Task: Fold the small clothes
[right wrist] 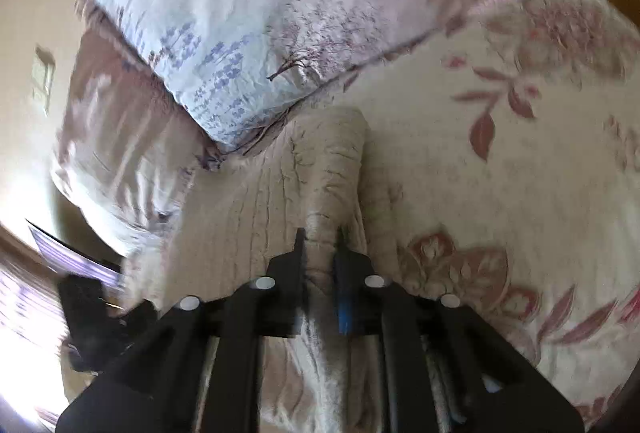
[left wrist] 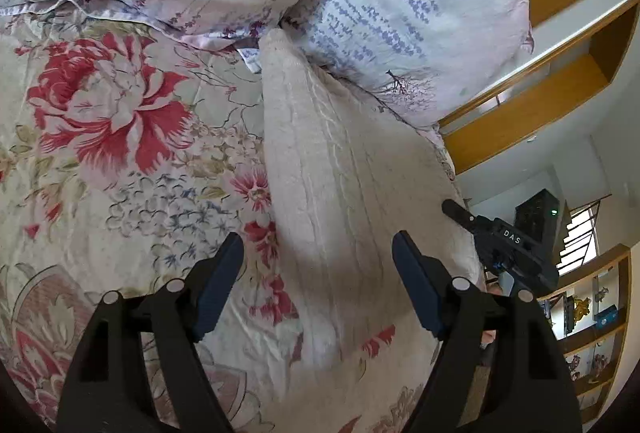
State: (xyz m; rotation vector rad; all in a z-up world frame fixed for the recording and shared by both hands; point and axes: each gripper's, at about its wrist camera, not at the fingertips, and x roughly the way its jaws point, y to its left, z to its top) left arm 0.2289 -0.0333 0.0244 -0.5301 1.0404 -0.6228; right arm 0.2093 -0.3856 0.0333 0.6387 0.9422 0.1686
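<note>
Lying lengthwise on the floral bedspread (left wrist: 120, 161), the cream ribbed garment (left wrist: 340, 161) reaches up to the lavender-print pillow (left wrist: 420, 13). My right tongs (right wrist: 320, 245) are clamped on a bunched ridge of it. My left tongs (left wrist: 318, 253) hover spread wide over its near end, pinching nothing. I judge the risk is here: with only one end held, a pull could drag the whole piece crooked, or the soft ridge could slip free.
</note>
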